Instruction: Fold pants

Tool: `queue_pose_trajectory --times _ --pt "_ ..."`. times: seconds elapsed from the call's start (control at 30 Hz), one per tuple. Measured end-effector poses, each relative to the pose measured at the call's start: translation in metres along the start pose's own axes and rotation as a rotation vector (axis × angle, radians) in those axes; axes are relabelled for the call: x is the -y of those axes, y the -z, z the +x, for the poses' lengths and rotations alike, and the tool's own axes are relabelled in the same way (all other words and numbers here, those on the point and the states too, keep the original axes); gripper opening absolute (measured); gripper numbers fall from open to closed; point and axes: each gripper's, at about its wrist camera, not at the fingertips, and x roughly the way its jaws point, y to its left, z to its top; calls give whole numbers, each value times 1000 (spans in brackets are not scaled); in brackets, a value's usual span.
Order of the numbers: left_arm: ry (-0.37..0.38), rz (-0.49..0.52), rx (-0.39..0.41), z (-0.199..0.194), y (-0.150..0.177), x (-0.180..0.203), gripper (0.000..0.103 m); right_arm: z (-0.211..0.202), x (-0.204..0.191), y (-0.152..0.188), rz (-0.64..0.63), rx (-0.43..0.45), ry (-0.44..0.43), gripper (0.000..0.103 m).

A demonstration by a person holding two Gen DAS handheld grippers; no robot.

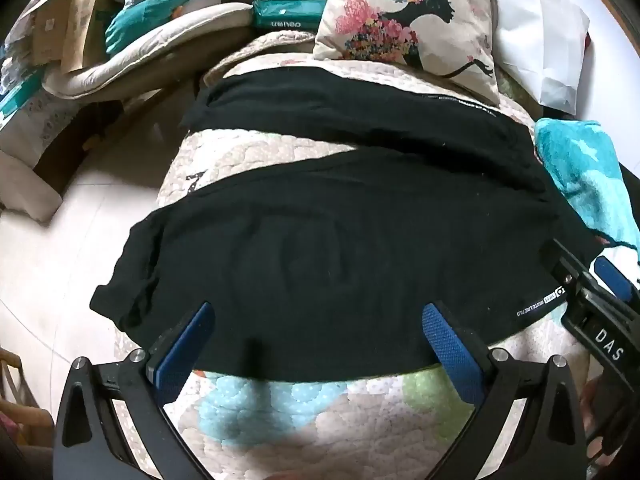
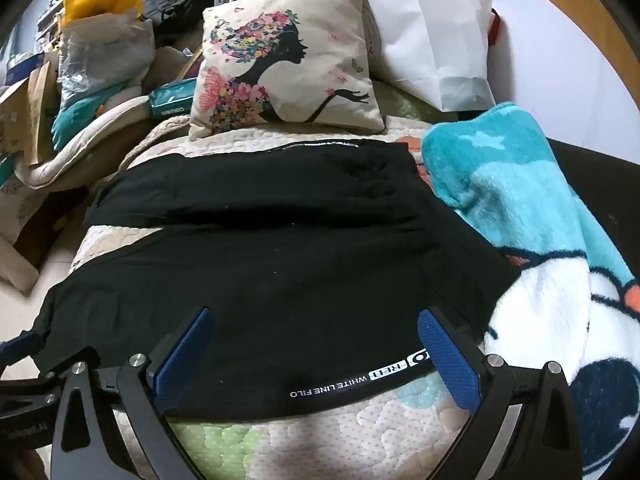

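Black pants [image 1: 340, 264] lie spread on a quilted bedspread [image 1: 320, 412], legs running to the left and forming a V. They also fill the right wrist view [image 2: 280, 272], where white lettering [image 2: 348, 380] marks the near hem. My left gripper [image 1: 316, 320] is open, its blue pads over the near edge of the near leg, holding nothing. My right gripper [image 2: 312, 324] is open over the near edge by the lettering, empty. The right gripper also shows in the left wrist view [image 1: 600, 312], at the far right.
A floral pillow [image 2: 288, 68] lies beyond the pants. A teal and white fleece blanket [image 2: 540, 220] lies to the right, touching them. A white paper bag [image 2: 432, 32] leans behind. Clutter of bags and boxes [image 2: 80, 60] is piled at the left. Pale floor [image 1: 60, 260] lies left of the bed.
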Motion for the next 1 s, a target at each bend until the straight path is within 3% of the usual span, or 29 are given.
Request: queue_pose_trajectory --times 0.4,0.47,0.83,1.0 --pt "-25 8 -2 16 21 5 103 6 7 -1 36 -33 8 103" --pt "-20 7 -33 15 9 1 103 6 7 -1 35 -35 7 103" --pt "-39 64 -111 41 23 9 103 11 11 2 50 -55 5 103" --pt "-72 102 -89 43 31 14 103 12 10 3 53 -58 4 103"
